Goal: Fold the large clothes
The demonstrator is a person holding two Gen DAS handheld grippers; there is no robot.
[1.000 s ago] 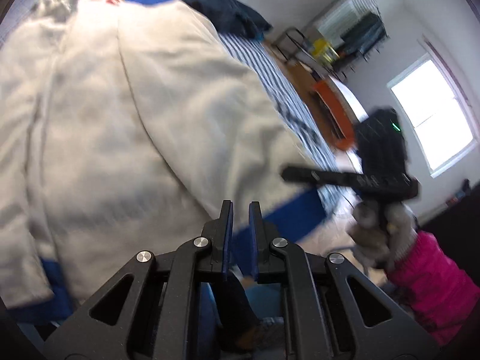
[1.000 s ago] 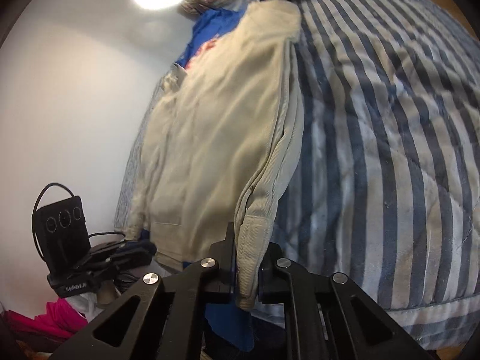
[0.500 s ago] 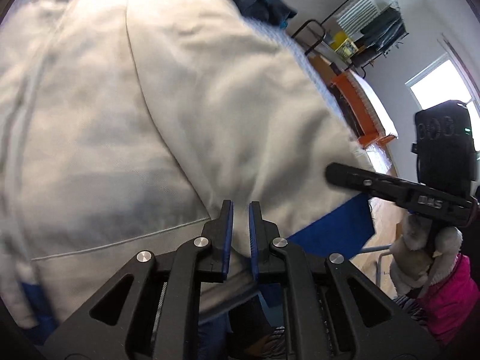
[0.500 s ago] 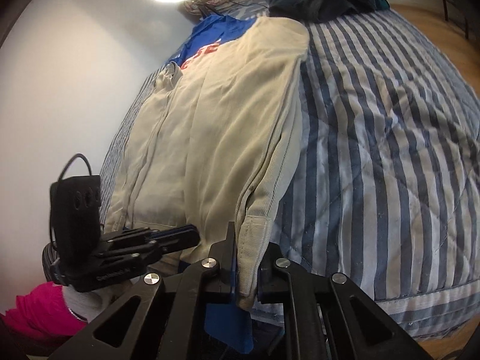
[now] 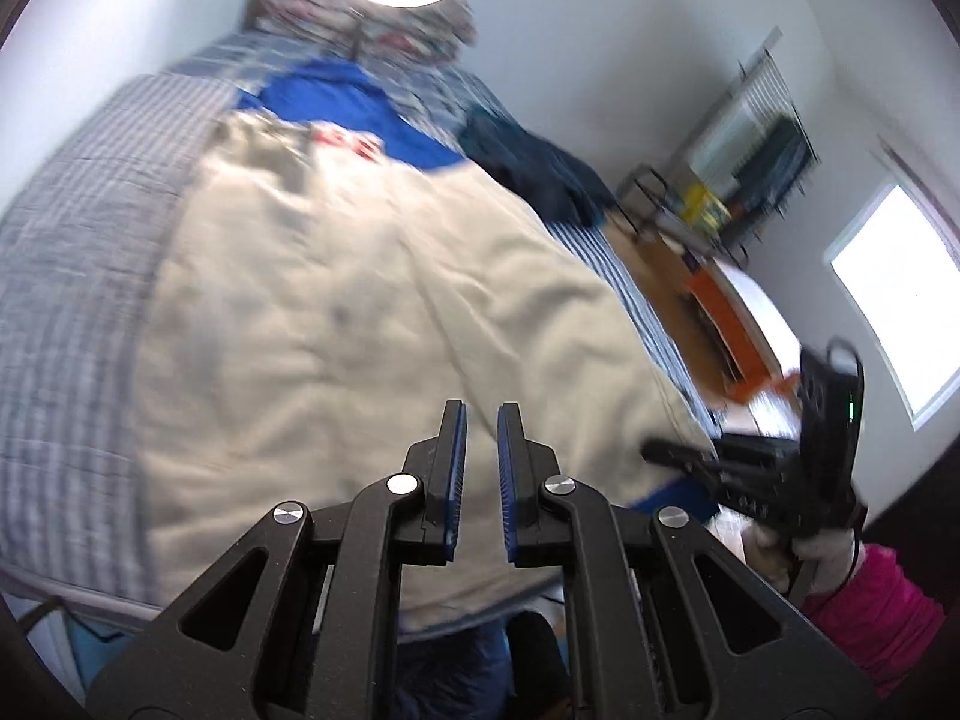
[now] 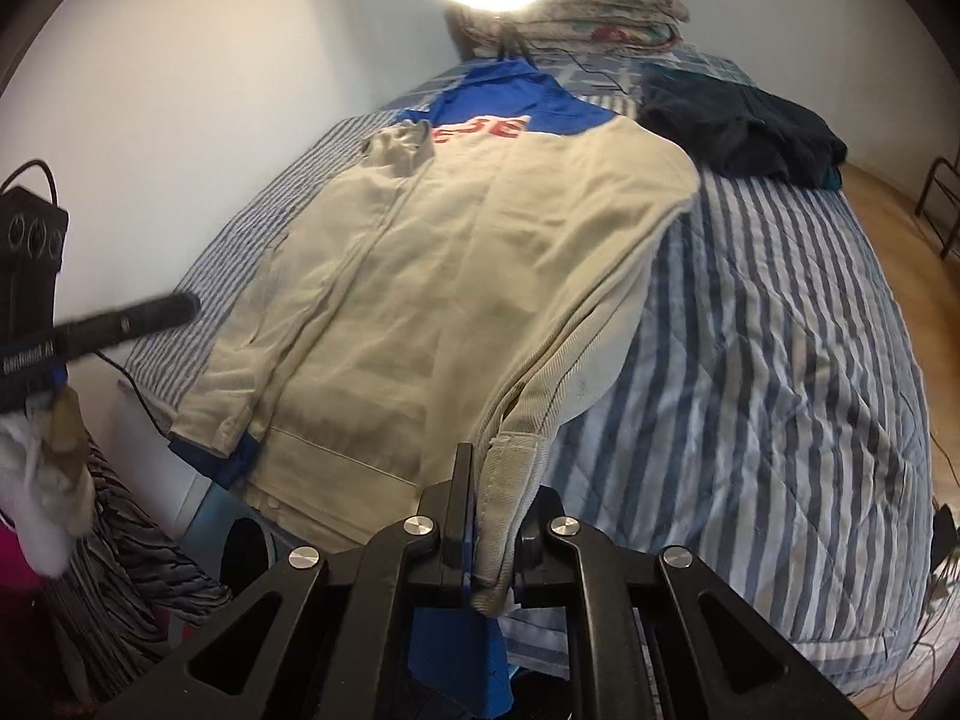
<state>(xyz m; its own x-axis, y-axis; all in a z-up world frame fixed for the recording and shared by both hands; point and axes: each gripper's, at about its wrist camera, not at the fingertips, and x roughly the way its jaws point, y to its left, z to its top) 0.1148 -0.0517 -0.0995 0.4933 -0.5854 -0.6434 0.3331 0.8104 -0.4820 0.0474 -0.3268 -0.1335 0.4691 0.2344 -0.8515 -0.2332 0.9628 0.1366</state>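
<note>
- The beige jacket [image 6: 456, 276] with blue yoke lies spread along the striped quilt [image 6: 768, 360], collar toward twelve o'clock.
- Right gripper [image 6: 489, 516] at six o'clock is clamped on the jacket's cuff [image 6: 510, 492].
- Left gripper [image 5: 480, 450] has its jaws drawn together, nothing between them.
- Dark folded clothes [image 6: 738, 126] sit at one o'clock.

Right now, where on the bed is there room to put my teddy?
The striped quilt is bare between the beige jacket and the bed's far edge, below the dark folded clothes. The wall side is crowded by the jacket.
</note>
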